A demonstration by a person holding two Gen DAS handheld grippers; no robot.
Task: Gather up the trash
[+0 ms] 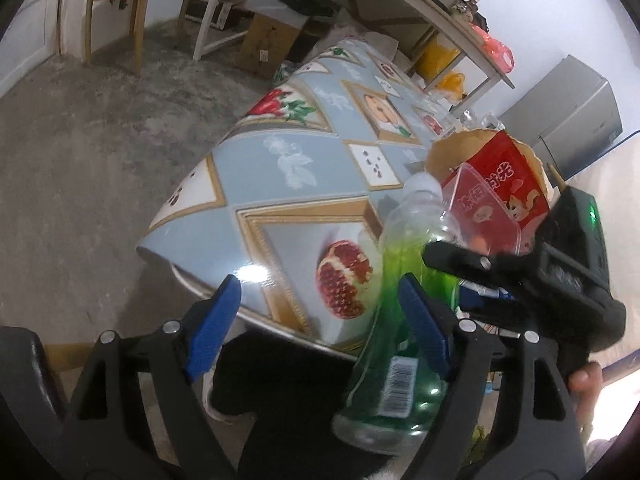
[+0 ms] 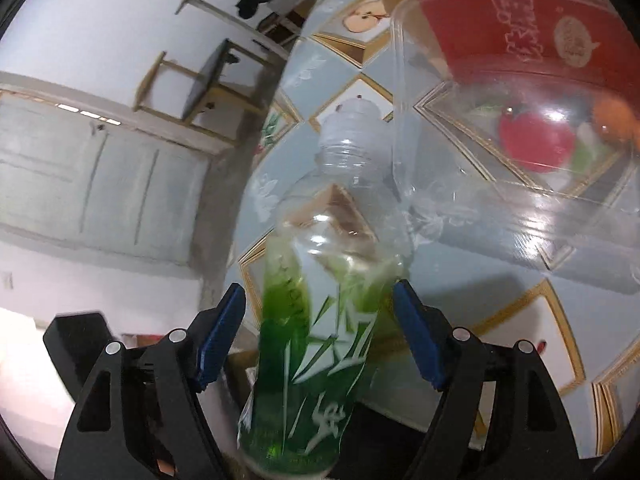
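**Bottle off the table edge, grip unconfirmed**

Table: patterned fruit cloth, fills the middle of the left view. Remaining trash is clustered at its right side.

Red box: right of centre, in front of a brown paper bag.

Clear tub: empty and tipped. In the right view it fills the upper right, just beside the bottle neck. Can't tell if they touch.

Bottle: clear with a green label, no cap seen. It is tilted, neck toward the table and base past the table edge at bottom centre. In the left view the bottle hangs over a dark shape below the edge. Can't tell if that is a bag.

Right gripper: jaws spread wide with the bottle between them. The right-hand pad is against the label and the left-hand pad shows a slim gap. Can't tell if it is pinching or loose.

Left gripper: jaws spread and nothing between them, only cloth behind. Its right pad sits in front of the bottle, at lower centre.

Step, my read: bottle pick is done and it is on its way to the trash drop.

Next:
- Confirm both pads bear on the bottle, since a thin wall and slick label could let it slip or crush.
- Clear the tub rim while moving the bottle.
- Left side is free and could take the tub or box.
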